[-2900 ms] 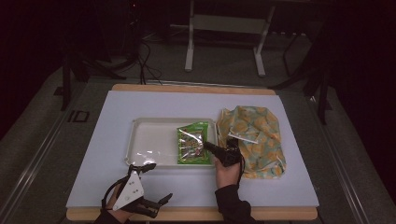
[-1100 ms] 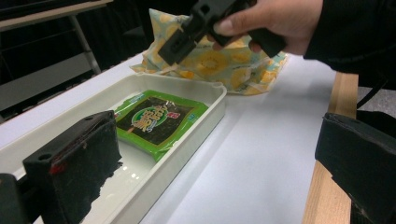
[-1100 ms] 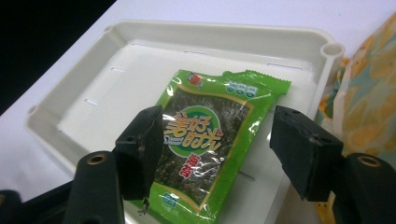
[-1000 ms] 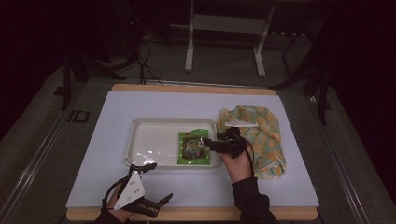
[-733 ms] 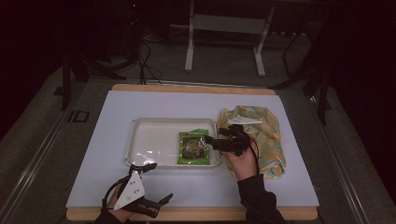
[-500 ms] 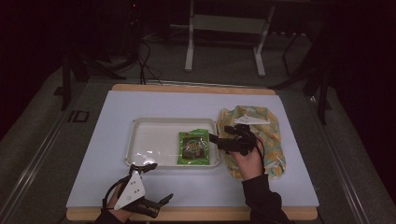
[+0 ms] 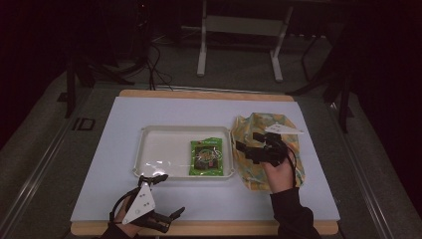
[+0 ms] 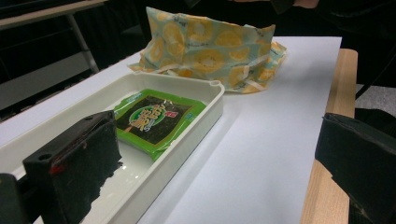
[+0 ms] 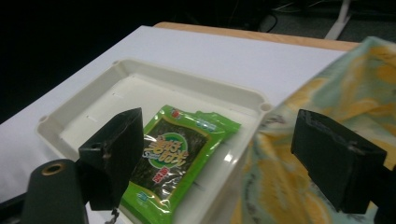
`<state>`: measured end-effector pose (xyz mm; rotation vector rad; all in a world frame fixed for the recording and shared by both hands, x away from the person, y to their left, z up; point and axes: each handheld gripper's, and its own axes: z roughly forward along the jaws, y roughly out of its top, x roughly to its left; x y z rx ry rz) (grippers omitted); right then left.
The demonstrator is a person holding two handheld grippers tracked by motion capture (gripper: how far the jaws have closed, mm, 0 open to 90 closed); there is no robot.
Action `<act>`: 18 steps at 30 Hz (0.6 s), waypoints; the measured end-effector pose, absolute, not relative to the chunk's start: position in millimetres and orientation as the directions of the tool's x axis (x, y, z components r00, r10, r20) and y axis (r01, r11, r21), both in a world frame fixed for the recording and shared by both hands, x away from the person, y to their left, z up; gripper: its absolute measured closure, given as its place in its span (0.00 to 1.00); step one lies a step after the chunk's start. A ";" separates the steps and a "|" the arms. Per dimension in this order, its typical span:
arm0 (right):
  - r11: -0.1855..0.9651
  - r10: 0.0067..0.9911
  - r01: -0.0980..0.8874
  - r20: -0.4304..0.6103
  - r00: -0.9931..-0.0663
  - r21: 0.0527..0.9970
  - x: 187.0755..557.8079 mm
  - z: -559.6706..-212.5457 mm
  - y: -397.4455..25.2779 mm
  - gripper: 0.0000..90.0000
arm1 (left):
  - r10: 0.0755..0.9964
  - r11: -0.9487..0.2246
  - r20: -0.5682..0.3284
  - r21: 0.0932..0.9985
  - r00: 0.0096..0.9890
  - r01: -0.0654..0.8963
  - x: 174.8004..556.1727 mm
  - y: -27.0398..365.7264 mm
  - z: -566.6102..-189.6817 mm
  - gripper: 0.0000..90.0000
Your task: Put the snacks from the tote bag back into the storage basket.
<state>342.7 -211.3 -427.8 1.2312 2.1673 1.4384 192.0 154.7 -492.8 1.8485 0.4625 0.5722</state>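
A green snack packet (image 7: pixel 207 157) (image 8: pixel 156 117) (image 9: pixel 176 156) lies flat in the right end of a white tray (image 7: pixel 159 149) (image 8: pixel 196 133) (image 9: pixel 140 79). To the tray's right sits a yellow-and-teal patterned cloth bag (image 7: pixel 268 149) (image 8: pixel 210 49) (image 9: pixel 327 140). My right gripper (image 7: pixel 251 147) (image 9: pixel 219 158) hovers open over the bag's left edge, beside the tray, with nothing between its jaws. My left gripper (image 7: pixel 166 216) (image 8: pixel 210 163) rests open at the table's front edge, left of centre, holding nothing.
A white mat (image 7: pixel 209 112) covers the wooden table (image 7: pixel 209 94). Dark floor, cables and a metal stand's legs (image 7: pixel 239 45) lie beyond the far edge. A rail (image 7: pixel 45 149) runs along the left side.
The right gripper let go of the green packet, which now lies in the tray, and drew back to the right over the patterned bag. The left gripper stayed put.
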 end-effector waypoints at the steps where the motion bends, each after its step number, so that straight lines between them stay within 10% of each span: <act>1: 0.149 0.764 0.503 0.224 -0.606 0.851 342.7 -427.8 -211.3 0.19 | 0.569 -0.329 0.163 0.943 0.806 0.042 192.1 155.2 -492.7 0.00; 18: 0.165 0.813 0.463 0.146 -0.564 0.871 323.1 -432.5 -256.5 0.17 | 0.569 -0.336 0.167 0.941 0.805 0.042 192.2 154.8 -493.0 0.00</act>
